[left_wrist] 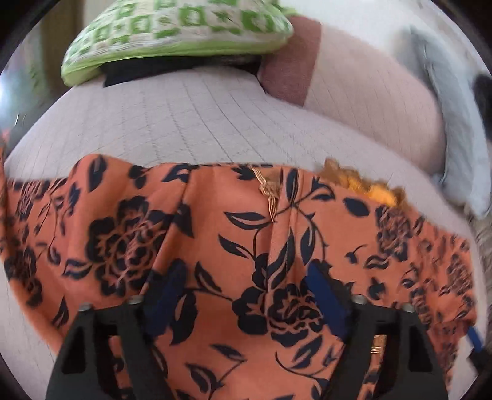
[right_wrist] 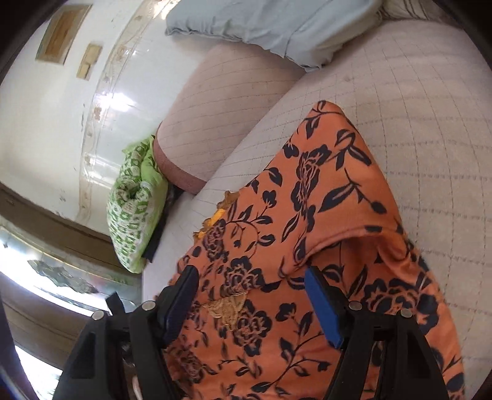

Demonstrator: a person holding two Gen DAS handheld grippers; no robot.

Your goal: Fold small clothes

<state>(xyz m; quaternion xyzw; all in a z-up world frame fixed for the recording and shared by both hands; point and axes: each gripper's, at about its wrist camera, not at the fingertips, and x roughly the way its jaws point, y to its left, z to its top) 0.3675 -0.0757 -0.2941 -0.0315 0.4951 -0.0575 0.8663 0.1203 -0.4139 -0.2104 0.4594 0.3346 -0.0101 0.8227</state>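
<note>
An orange garment with a black flower print [left_wrist: 215, 230] lies spread on the pale quilted surface [left_wrist: 184, 117]. It has a gold embroidered patch [left_wrist: 270, 190] near its far edge and a yellow fringe [left_wrist: 363, 184] peeking out beside it. My left gripper [left_wrist: 244, 270] hovers over the garment's middle, jaws wide, nothing pinched between the blue pads. In the right wrist view the same garment [right_wrist: 323, 200] has a fold running across it. My right gripper [right_wrist: 250, 274] stands open over the cloth near the gold patch [right_wrist: 226, 307].
A green-and-white patterned cushion [left_wrist: 178, 34] lies at the far end, beside a pink bolster with a brown end [left_wrist: 369, 101]. A light blue pillow [right_wrist: 276, 27] rests past the bolster. A white tiled wall [right_wrist: 46, 123] borders the surface.
</note>
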